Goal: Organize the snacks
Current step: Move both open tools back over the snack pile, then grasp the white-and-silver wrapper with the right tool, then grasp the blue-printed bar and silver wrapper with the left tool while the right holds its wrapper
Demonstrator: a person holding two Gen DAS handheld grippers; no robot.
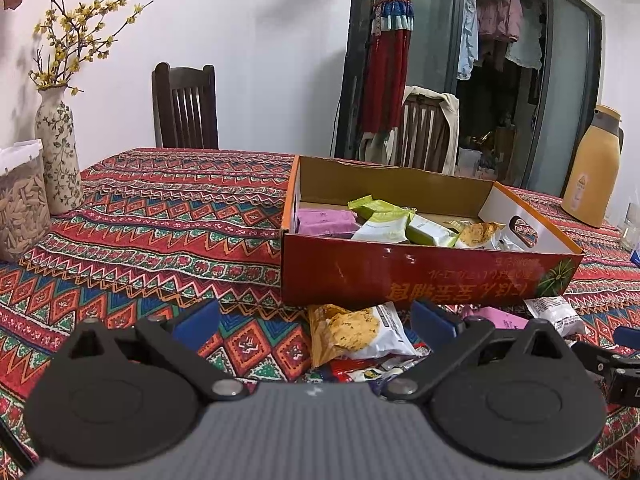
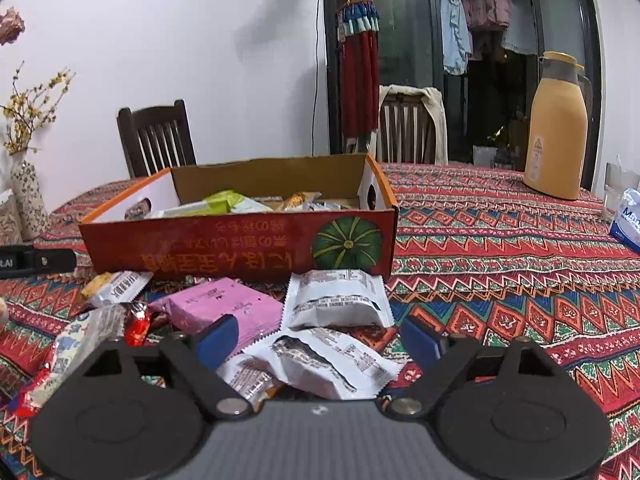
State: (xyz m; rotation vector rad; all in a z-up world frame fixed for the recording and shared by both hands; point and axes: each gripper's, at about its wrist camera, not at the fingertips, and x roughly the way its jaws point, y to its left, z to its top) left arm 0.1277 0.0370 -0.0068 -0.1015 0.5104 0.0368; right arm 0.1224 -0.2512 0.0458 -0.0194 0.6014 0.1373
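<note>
At nine o'clock on the patterned tablecloth (image 1: 160, 216) stand a jar of seeds (image 1: 20, 216) and a flowered vase (image 1: 60, 152) with yellow blossoms. The left gripper (image 1: 316, 322) hangs with its jaws released wide, blue fingertips (image 1: 198, 322) clear of everything; a cookie packet (image 1: 352, 332) lies on the cloth between them, untouched. At twelve o'clock from it sits the red cardboard box (image 1: 400, 272), holding purple, green and cookie snack packs.

In the right wrist view, loose snacks lie in front of the box's near wall: a pink packet (image 2: 224, 304) at eleven o'clock of the right gripper (image 2: 318, 338), two white packets (image 2: 336, 300) at twelve. Its jaws stand apart, nothing clamped; one white packet lies between the fingers without visible contact. A yellow thermos (image 2: 556, 136) stands at two o'clock, a tissue pack (image 2: 630, 216) at three.
</note>
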